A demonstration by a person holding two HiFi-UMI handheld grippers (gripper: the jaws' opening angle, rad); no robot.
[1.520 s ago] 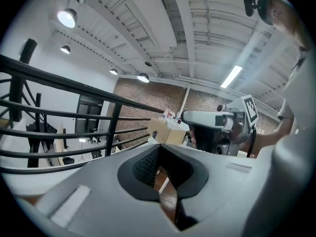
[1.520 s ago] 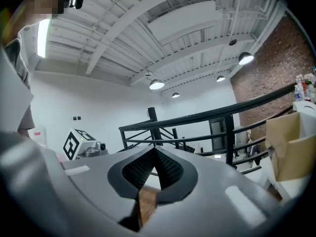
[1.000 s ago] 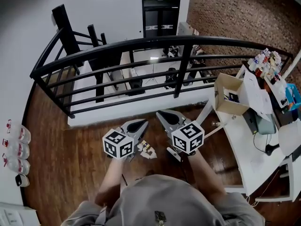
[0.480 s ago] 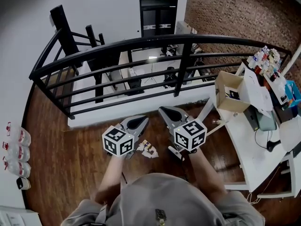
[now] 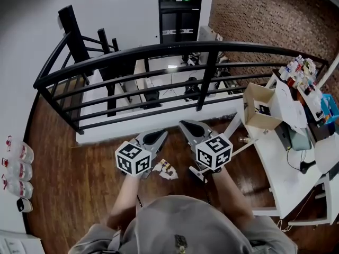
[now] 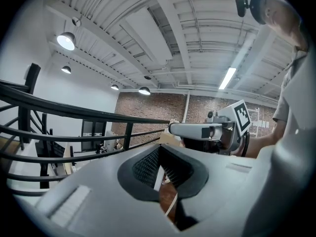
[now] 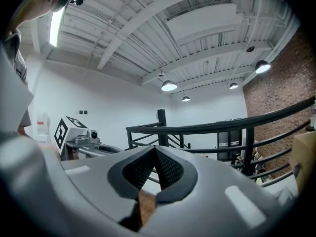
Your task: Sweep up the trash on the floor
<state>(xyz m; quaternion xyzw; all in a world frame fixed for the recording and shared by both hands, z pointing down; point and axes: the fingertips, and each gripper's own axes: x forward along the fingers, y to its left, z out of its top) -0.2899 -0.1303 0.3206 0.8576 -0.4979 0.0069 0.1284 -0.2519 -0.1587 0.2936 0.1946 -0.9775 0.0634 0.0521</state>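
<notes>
Scraps of crumpled paper trash (image 5: 165,169) lie on the dark wood floor, just in front of the person's body and between the two hands. My left gripper (image 5: 154,137) is held about level above the floor, to the left of the scraps, jaws shut and empty. My right gripper (image 5: 189,126) is held alongside it on the right, also shut and empty. In the left gripper view my own jaws (image 6: 159,151) are closed, and the right gripper (image 6: 197,130) shows beyond them. The right gripper view shows its closed jaws (image 7: 154,153) and the left gripper (image 7: 81,138) to the left.
A black curved railing (image 5: 159,52) runs across just ahead, with a drop to a lower floor beyond it. A white table (image 5: 278,157) with an open cardboard box (image 5: 258,107) and clutter stands at the right. Several bottles (image 5: 20,165) line the left wall.
</notes>
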